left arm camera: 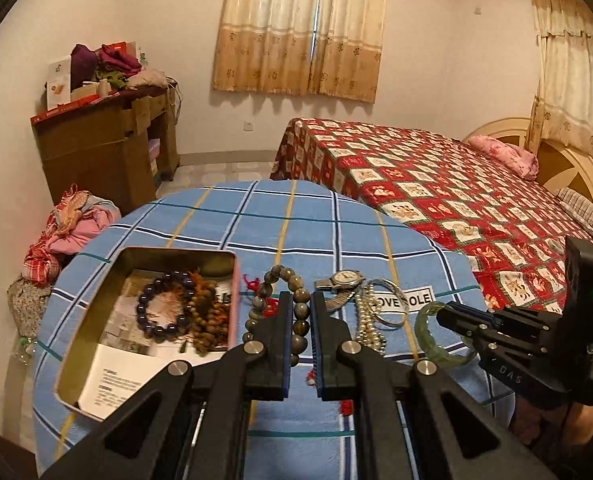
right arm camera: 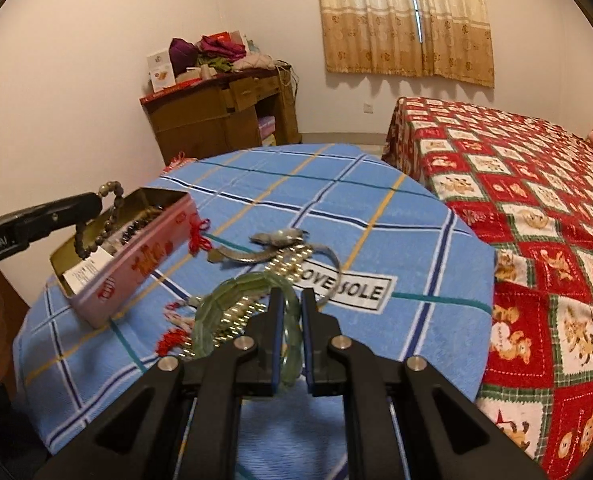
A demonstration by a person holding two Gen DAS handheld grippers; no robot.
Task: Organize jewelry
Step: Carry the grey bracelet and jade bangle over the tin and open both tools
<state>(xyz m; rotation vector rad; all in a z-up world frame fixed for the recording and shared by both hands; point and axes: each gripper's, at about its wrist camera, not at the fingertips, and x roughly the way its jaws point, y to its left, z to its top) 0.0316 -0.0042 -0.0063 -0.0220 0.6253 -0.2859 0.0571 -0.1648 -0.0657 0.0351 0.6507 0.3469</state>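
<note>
A loose, light bead bracelet (left arm camera: 292, 312) is pinched in the left claw (left arm camera: 300, 340), at three o'clock of the tin (left arm camera: 76, 344). A rigid, slippery, breakable green bangle (right arm camera: 232, 304) is clamped by its rim in the right claw (right arm camera: 292, 340).

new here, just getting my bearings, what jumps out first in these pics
Both tools grip jewelry above a blue plaid cloth: the left tool pinches a grey bead bracelet, the right tool a green bangle. An open tin at left holds more beads, and a watch lies mid-table.
</note>
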